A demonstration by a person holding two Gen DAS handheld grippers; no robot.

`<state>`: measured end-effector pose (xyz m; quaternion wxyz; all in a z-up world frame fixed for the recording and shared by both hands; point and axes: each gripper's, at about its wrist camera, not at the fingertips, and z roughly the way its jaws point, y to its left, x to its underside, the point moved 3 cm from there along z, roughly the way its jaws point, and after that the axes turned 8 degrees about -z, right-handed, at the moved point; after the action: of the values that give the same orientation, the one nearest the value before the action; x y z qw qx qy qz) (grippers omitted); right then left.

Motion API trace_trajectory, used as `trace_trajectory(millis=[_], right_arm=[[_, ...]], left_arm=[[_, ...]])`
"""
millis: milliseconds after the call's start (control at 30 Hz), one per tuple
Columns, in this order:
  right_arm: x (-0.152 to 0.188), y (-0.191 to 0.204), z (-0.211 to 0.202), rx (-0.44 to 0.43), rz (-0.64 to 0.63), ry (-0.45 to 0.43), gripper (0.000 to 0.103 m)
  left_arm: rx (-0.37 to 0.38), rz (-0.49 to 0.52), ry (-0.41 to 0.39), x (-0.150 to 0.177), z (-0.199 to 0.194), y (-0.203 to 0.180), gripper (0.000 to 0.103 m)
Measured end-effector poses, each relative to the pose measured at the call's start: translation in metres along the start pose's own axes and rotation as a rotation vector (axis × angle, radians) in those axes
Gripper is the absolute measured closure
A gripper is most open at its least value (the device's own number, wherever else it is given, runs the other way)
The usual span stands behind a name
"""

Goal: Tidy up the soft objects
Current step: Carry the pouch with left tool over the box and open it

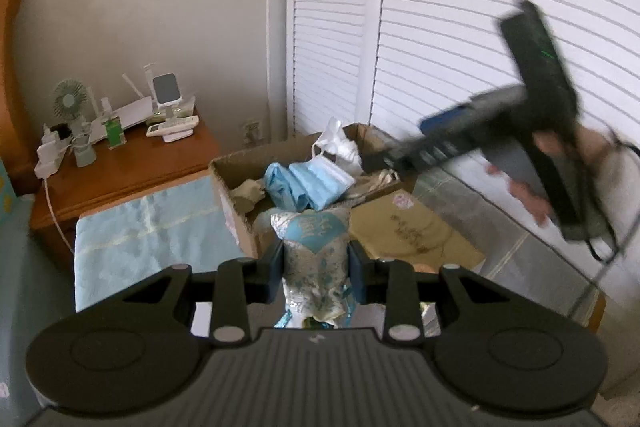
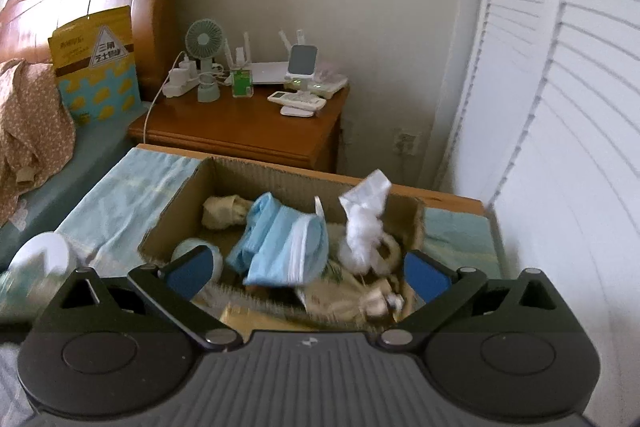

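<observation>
left tongs (image 1: 316,259) pinch brocade pouch (image 1: 314,251) | right tongs (image 2: 308,273) spread, empty, over cardboard box (image 2: 224,173) | advice: carry pouch above box, then release

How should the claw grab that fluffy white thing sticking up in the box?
Probably by its upper part, from above. The white fluffy thing stands taller than the blue masks and leans by the box's right side, so its top is free, while its bottom is tucked among other soft things. The right claw is open just in front of it.
</observation>
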<state>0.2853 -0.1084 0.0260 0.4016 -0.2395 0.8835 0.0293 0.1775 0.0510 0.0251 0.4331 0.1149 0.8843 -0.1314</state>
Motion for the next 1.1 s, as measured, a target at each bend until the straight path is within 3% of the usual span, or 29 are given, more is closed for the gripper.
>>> trace_trajectory(millis=[300, 600, 800, 1100], right_arm=[[0.054, 0.004, -0.056, 0.040, 0.078, -0.017, 0.000], [0.077, -0.005, -0.083, 0.028, 0.158, -0.060, 0.000], [0.083, -0.011, -0.087, 0.032, 0.186, -0.079, 0.000], [0.090, -0.018, -0.083, 0.028, 0.204, -0.067, 0.000]], left_arm=[[0.030, -0.006, 0.028, -0.054, 0.024, -0.004, 0.071], [-0.020, -0.010, 0.079, -0.100, 0.073, 0.000, 0.071], [-0.075, -0.023, 0.141, -0.111, 0.112, 0.008, 0.071], [-0.091, -0.051, 0.113, -0.119, 0.152, 0.010, 0.071]])
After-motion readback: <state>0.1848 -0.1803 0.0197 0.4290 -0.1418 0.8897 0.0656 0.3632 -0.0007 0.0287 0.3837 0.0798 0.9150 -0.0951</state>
